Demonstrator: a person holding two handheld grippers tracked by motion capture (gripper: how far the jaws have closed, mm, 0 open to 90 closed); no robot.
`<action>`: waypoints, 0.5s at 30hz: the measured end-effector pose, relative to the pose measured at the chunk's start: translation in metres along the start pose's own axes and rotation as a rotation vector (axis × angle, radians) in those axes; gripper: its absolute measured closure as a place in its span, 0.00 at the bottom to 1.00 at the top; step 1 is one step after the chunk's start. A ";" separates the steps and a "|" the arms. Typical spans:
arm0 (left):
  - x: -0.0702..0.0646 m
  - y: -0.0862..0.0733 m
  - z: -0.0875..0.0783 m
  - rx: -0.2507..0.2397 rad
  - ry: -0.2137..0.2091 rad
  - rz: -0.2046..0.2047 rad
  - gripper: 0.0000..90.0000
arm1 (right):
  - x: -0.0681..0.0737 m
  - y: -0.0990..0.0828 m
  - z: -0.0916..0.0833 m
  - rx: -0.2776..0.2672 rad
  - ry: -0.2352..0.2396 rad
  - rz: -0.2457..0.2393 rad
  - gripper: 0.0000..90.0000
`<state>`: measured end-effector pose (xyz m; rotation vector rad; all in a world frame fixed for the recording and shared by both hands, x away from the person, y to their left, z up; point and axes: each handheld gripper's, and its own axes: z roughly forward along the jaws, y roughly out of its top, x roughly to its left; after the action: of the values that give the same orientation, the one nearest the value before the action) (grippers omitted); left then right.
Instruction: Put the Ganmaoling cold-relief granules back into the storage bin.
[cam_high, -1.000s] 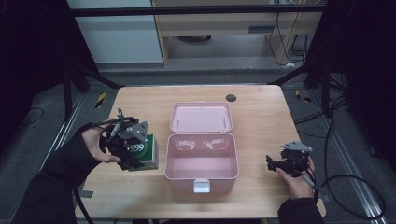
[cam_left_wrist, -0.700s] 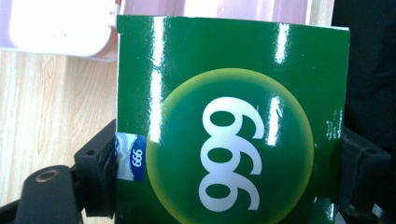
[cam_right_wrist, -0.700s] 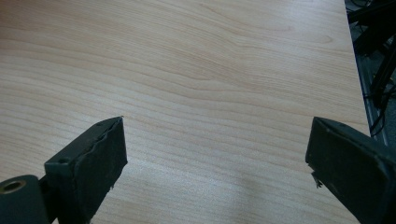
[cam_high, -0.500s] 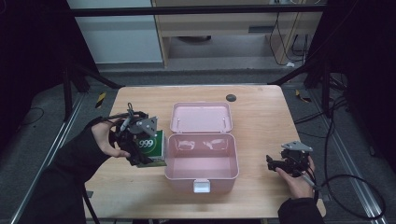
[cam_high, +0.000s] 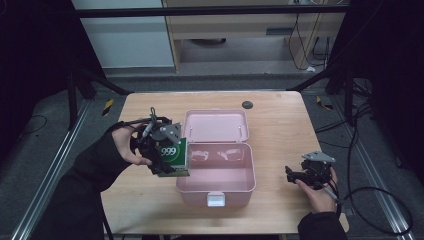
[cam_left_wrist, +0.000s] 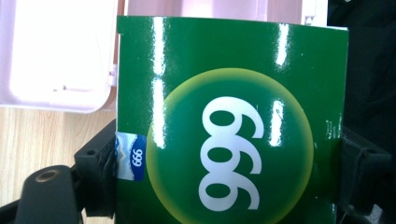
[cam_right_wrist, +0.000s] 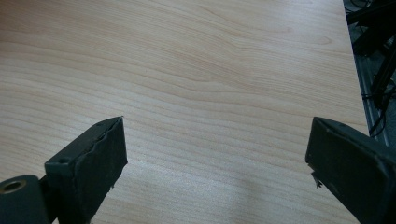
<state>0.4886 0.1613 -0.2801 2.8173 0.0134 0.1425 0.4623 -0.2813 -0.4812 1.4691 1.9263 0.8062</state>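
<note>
Left gripper (cam_high: 167, 159) pinches the green 999 box (cam_high: 173, 152) by its sides, lifted at the open pink case's (cam_high: 216, 192) left rim. Picked up already; lowering it inside looks left. Right gripper (cam_high: 295, 175) rests spread on the table (cam_high: 280, 120).

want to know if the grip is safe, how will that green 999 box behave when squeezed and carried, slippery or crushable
The green box looks glossy, with bright glare streaks, so it may slip a little between the left tool's pads. It appears to be thin cardboard, probably light and likely to dent under a hard squeeze. Its flat sides sit square between the jaws, so it probably won't roll.
</note>
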 end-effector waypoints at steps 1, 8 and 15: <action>0.000 0.002 0.001 -0.005 -0.002 -0.001 0.16 | 0.000 0.000 0.000 0.000 0.000 0.000 0.06; 0.002 0.016 0.006 -0.003 -0.005 0.024 0.16 | 0.000 0.000 0.000 0.002 0.000 -0.004 0.06; 0.005 0.030 0.016 -0.021 -0.020 0.036 0.16 | 0.000 0.000 0.001 0.000 0.001 -0.013 0.06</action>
<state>0.4950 0.1276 -0.2852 2.7988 -0.0436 0.1226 0.4628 -0.2816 -0.4821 1.4554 1.9343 0.8012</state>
